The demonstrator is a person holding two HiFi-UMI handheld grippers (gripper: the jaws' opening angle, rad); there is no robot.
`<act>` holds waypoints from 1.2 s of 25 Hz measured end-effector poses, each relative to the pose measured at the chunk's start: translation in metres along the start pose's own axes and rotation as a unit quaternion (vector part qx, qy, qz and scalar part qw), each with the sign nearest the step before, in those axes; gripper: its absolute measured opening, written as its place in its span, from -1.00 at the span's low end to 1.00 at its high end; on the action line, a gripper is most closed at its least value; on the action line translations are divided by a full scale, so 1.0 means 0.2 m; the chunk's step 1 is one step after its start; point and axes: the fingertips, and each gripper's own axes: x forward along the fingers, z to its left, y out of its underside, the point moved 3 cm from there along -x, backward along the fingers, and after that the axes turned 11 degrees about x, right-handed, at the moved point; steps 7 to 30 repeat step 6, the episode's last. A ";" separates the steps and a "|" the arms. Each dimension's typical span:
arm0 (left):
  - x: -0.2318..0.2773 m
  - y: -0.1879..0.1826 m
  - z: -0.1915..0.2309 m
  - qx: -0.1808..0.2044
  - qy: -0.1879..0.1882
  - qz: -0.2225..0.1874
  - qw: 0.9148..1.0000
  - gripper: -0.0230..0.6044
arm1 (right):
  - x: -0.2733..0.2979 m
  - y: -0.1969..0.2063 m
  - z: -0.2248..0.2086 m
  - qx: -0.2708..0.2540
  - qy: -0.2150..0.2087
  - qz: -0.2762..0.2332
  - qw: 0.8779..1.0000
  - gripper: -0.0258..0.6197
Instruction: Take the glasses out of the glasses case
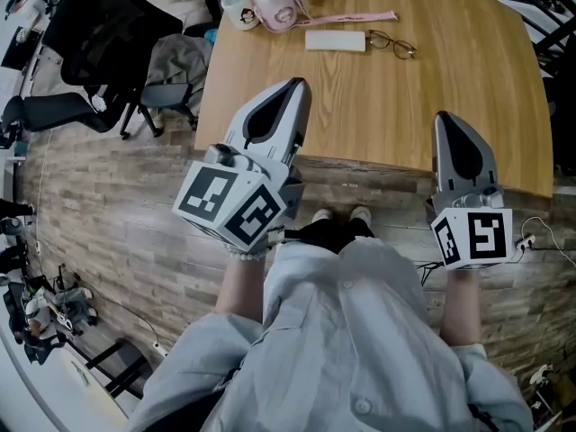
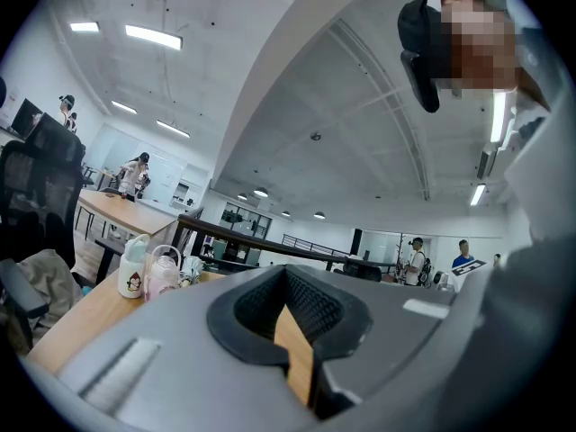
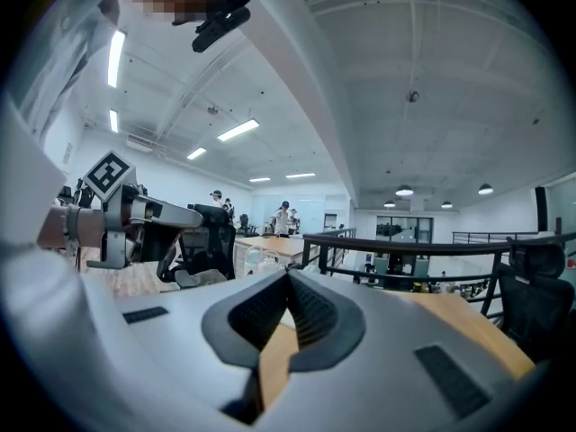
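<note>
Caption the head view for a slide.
Shut, empty left claw and right claw hover by light wooden table; thin-rimmed glasses lie beside flat white case.

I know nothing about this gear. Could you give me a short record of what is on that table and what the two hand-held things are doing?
Table: wooden, seen from above
Glasses case: white, lying flat at the far side
Glasses: outside the case, on the table just right of it
Bottles: two at the far left corner, one pale, one pink
Left hand-held gripper: jaws together, empty, tip over the near table edge
Right hand-held gripper: jaws together, empty, same edge
</note>
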 end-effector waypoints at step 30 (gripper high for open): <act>0.01 0.01 0.00 -0.001 0.000 0.000 1.000 -0.92 | 0.00 0.01 -0.01 0.001 -0.001 0.004 1.000 -0.92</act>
